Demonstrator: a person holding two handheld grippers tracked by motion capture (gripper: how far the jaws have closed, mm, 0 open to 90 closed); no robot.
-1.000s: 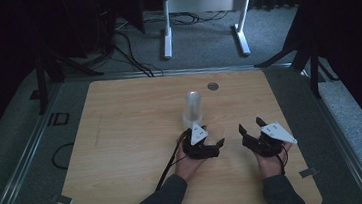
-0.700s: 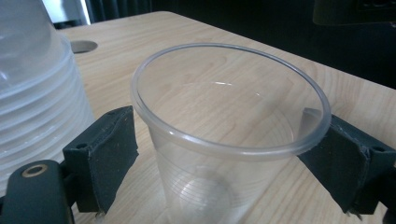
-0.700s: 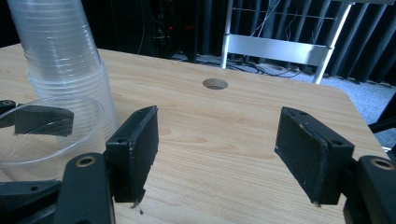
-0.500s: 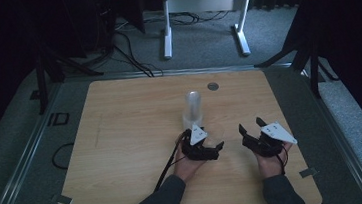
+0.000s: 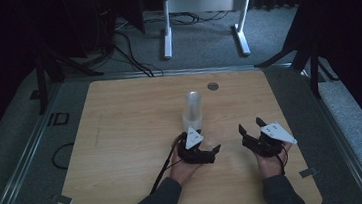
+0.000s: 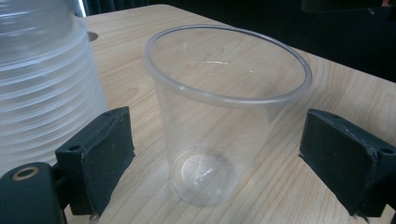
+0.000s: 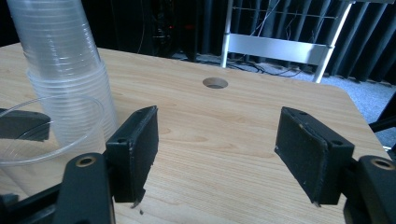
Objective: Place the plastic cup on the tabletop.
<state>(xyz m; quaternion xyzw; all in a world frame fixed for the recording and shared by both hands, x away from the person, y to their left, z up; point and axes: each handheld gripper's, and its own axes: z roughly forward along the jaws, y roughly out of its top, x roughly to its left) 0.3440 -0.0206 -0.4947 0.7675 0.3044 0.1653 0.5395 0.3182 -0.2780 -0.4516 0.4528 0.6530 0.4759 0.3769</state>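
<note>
Work in hand: single clear plastic cups being taken off a stack and stood on the table — by my reading, this one has just been set down and let go
Single cup (image 6: 219, 116): upright on the wooden table (image 5: 132, 137), rim up, empty, just beside the stack and on the side toward the right gripper; in the right gripper view its rim shows at the left edge (image 7: 46, 128)
Stack of cups (image 5: 192, 108): nested clear cups standing upright near the middle of the table, just beyond the left gripper; in the left gripper view it stands at the left (image 6: 44, 79), very close to the single cup — whether the two touch I cannot tell
Left gripper (image 6: 219, 158): jaws have just been opening and now stand spread, one on each side of the single cup; the pads (image 6: 105, 154) stand clear of its wall, so nothing is gripped
Right gripper (image 5: 251, 128): held low over bare table to the right of the cups, jaws spread with only wood between them
Table hole (image 7: 215, 83): round opening in the far part of the tabletop, well apart from the cups
Next move, as I judge it: draw the left gripper straight back off the cup without brushing its thin wall — the cup is light and would tip or slide easily — then turn to the stack for the next one
</note>
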